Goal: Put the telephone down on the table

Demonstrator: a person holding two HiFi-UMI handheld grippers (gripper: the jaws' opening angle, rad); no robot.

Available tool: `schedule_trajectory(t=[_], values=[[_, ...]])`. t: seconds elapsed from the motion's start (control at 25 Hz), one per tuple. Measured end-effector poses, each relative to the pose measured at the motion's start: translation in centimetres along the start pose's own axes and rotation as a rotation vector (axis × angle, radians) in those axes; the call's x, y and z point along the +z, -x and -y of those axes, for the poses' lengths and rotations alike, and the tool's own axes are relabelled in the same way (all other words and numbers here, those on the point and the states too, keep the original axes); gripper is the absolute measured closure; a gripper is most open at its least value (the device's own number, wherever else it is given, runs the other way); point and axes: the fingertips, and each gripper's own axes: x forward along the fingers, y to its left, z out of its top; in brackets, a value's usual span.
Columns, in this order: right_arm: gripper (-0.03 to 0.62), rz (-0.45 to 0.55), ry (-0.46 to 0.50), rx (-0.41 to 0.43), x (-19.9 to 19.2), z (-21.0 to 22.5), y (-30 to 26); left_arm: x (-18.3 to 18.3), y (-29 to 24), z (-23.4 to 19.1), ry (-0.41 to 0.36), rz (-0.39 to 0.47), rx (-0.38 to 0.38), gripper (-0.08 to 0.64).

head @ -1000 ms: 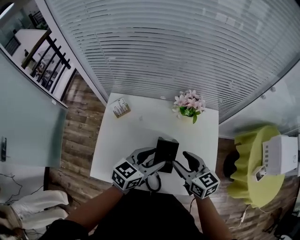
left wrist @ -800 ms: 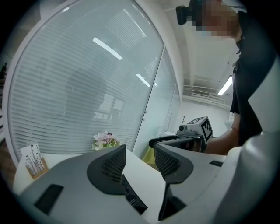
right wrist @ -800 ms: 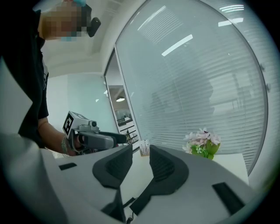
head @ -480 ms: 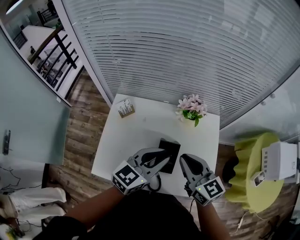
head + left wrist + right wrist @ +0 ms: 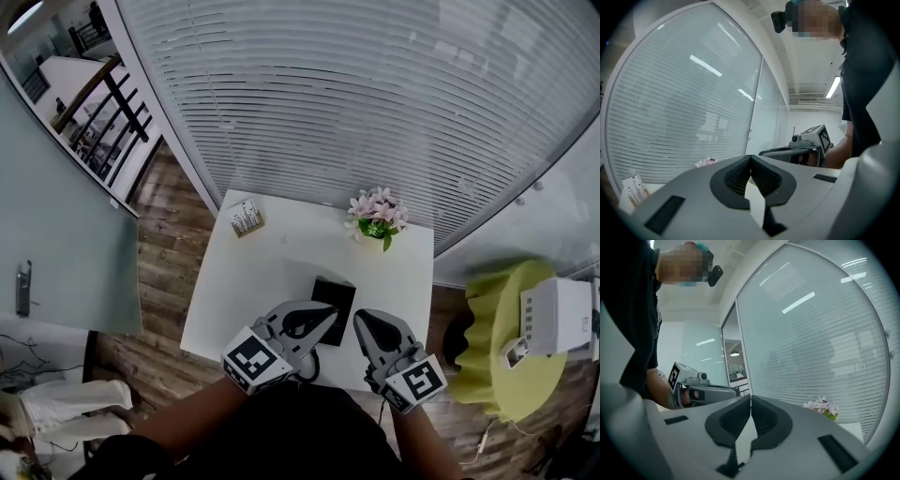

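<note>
Both tongs are closed and empty. We see the left gripper (image 5: 326, 322) and the right gripper (image 5: 360, 321) side by side at 6 o'clock of the head view. Their jaws have just been closing, and in each gripper's own view the dark ribbed pads now meet with nothing between them. Each carries a marker cube (image 5: 251, 359) printed with black-and-white squares.

Largest in the field is a slatted blind (image 5: 375, 103), which spans from 10 to 3 o'clock. Below it, a wood-plank floor (image 5: 169, 253) shows to the left and right of the white table (image 5: 246, 300). At 3 o'clock of the table stands a yellow-green round stand (image 5: 492, 375) bearing a white box (image 5: 553, 314).

The telephone (image 5: 334, 295), a black block, rests at 6 o'clock of the tabletop, slightly right of centre. The left gripper's tip shows at its 7 o'clock and the right gripper's at its 5 o'clock; neither grips it.

Pink flowers (image 5: 377, 214) with green leaves sit at 1 o'clock of the tabletop, near the far edge. A small card stand (image 5: 246, 218) sits at 11 o'clock. Its print is too small for us to read.
</note>
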Motion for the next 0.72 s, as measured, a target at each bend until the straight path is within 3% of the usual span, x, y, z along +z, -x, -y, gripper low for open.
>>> schedule_trajectory(t=[0.72], values=[[0.569, 0.010, 0.021, 0.006, 0.56, 0.04, -0.03, 0.40, -0.77, 0.14, -0.015, 0.008, 0.002, 0.549]])
